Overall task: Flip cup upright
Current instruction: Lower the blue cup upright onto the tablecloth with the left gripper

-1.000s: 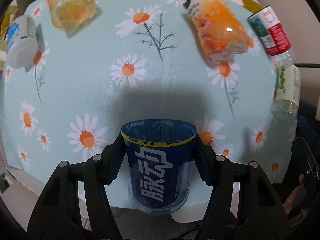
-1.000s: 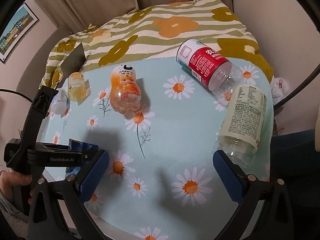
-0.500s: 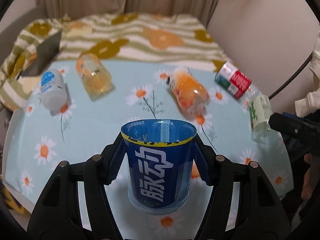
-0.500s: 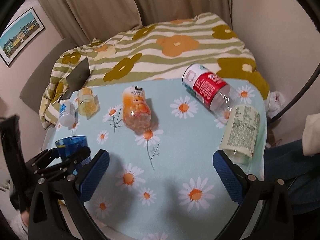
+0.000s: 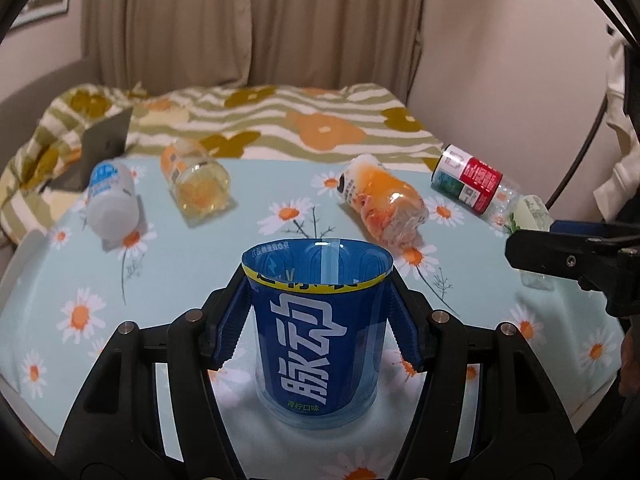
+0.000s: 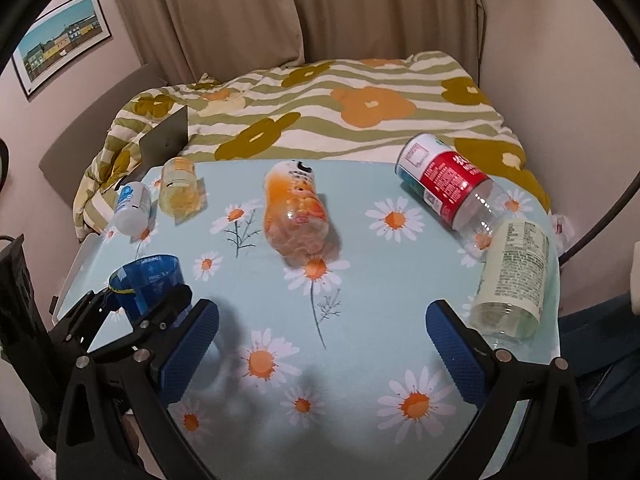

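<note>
- The cup is blue, see-through plastic and stands mouth-up, its rim level and its base low over the near edge of the tabletop.
- The left gripper has its jaws clenched on the cup's sides, just below the yellow rim band.
- From the right wrist view the cup sits at the near left corner of the tabletop, in the left gripper's hold; whether its base touches the cloth or hangs just above it I cannot tell.
- The right gripper hovers over the near middle of the tabletop with its jaws spread wide and nothing between them.
- Judgement: the flip itself looks done, since the opening faces up. What seems left is to settle the base flat, let go and draw the left gripper back without tipping the cup.
- Five other containers lie on their sides further back, well apart from the cup: a white bottle, a jar, an orange bottle, a red-label bottle and a pale bottle.
</note>
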`<state>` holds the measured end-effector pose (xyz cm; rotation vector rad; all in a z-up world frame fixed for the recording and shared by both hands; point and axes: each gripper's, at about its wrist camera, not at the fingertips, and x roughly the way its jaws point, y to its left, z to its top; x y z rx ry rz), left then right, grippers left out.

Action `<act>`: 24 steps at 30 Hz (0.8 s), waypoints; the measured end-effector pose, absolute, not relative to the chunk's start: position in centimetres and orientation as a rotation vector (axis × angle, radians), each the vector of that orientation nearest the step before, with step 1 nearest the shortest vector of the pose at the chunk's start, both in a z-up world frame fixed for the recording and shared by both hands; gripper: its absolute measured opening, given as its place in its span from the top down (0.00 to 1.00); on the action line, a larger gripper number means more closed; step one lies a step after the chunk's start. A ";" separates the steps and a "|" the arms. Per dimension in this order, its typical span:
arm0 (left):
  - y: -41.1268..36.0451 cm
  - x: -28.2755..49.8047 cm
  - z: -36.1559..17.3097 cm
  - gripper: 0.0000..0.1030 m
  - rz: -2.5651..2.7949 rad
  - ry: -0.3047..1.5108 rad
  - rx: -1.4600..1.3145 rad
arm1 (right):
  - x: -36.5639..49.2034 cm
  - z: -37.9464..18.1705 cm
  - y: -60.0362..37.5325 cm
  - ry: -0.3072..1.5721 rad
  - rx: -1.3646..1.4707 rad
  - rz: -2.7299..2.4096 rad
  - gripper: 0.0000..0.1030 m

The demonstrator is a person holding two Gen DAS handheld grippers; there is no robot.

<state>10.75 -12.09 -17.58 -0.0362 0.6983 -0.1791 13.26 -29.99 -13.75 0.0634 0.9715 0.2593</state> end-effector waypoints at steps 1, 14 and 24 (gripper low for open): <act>-12.2 10.5 -17.6 0.34 -0.182 0.680 -0.025 | 13.2 -13.7 -29.8 0.965 0.058 0.258 0.00; -12.5 9.0 -18.7 0.34 -0.203 0.598 0.006 | 11.7 -13.6 -28.5 0.923 0.011 0.233 0.00; -12.1 7.6 -19.2 0.34 -0.209 0.565 -0.011 | 10.7 -13.5 -28.2 0.905 -0.005 0.209 0.00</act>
